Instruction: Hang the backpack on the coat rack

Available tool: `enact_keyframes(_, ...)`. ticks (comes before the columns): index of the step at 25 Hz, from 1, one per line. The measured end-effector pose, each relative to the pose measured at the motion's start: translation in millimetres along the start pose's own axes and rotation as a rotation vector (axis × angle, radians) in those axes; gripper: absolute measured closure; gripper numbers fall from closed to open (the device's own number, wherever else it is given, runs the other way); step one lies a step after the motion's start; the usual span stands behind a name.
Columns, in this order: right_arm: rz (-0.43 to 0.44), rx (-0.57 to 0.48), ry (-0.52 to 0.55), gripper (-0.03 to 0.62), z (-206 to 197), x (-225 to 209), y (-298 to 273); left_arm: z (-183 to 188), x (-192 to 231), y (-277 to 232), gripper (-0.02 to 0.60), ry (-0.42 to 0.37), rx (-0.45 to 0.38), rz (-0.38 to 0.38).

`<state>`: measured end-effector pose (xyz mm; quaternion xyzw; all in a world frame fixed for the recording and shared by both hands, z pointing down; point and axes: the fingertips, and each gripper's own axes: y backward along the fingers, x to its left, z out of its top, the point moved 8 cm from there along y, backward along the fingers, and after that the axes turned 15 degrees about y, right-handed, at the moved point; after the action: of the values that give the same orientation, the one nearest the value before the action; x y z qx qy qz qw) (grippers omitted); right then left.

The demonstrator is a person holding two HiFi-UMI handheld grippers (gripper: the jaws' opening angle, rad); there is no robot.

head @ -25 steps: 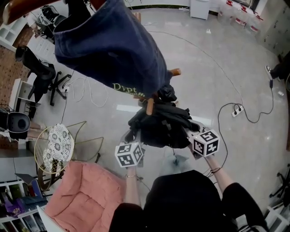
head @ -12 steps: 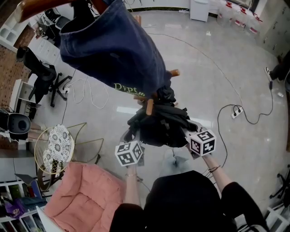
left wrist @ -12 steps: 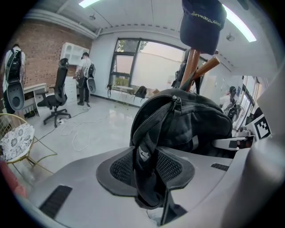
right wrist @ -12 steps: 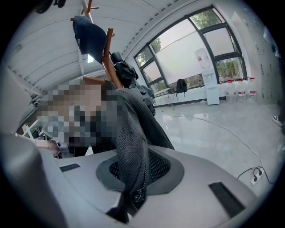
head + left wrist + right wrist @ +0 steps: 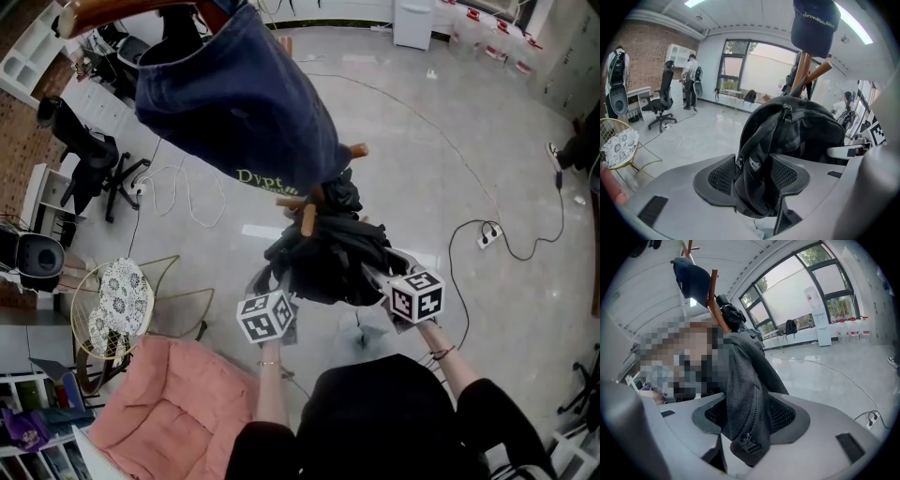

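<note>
Both grippers have loosened on the backpack (image 5: 328,255). The left gripper (image 5: 751,174) has just been opening its jaws, and the bag's zipped edge now lies slack between the pads. The right gripper (image 5: 749,416) has just been opening too, from a tight pinch to wide apart, with the mesh strap (image 5: 743,394) between its pads.

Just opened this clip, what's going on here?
A person with a gripper in each hand is hanging a black backpack on a wooden coat rack, below a blue cap. The backpack's top seems caught on the rack. The left gripper and right gripper have just been opening their jaws; backpack fabric lies between each pair, unpinched.
</note>
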<state>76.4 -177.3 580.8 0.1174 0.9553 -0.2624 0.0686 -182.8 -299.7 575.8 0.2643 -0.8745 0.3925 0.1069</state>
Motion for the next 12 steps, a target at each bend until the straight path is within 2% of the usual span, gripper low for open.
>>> enact_keyframes(4, 0.003, -0.02, 0.028, 0.381, 6.5, 2.0, 10.1, 4.1, -4.1, 10.6, 0.348, -0.018, -0.034, 0.009)
enact_keyframes(12, 0.035, -0.111, 0.091, 0.381, 33.2, 11.0, 52.9, 9.5, -18.6, 60.5, 0.36, -0.088, -0.122, 0.003)
